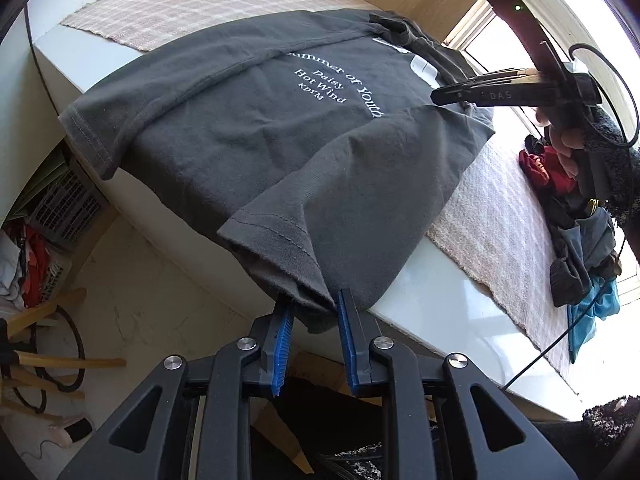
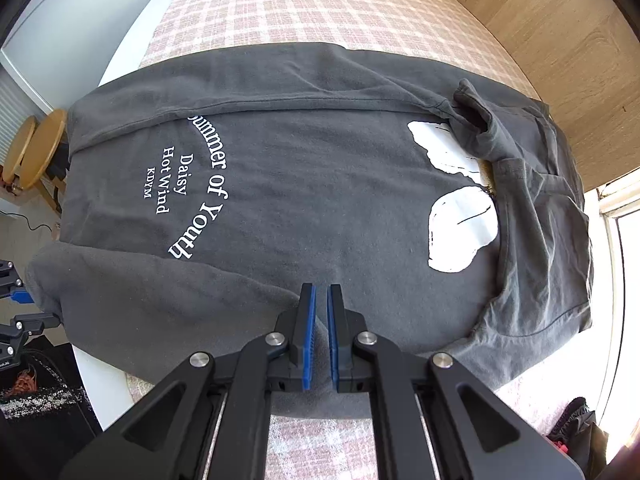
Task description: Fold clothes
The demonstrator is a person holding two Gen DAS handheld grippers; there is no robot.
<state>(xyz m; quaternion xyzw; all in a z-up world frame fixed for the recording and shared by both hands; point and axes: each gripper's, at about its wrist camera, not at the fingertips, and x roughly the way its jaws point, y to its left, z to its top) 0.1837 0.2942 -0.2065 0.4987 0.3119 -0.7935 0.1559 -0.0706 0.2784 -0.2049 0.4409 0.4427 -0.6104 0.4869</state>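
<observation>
A lived-in home room, by every sign — a white glossy table [image 1: 432,300] under a pink-and-white checked woven cloth [image 2: 320,4], beside a bright window [image 1: 492,36]. A heap of red, blue and dark loose clothes [image 1: 576,232] lies on it, with a grey slatted plastic laundry basket [image 1: 60,208] and round-topped wooden stools [image 2: 32,148] on the pale floor — plain household clutter

Dark grey T-shirt [image 2: 320,208], partly folded, spread flat across white worktop [image 1: 432,312] and checked cloth [image 2: 304,4].

Printed side up, white lettering "Summer of Youth / Daisy / Hot Wind / KDYM" and white petal shapes near the collar. Both long sides folded inward over the body, one sleeve lying on top. Hem end hanging past the worktop edge, one bunched corner pinched in the left tool [image 1: 314,312].
</observation>
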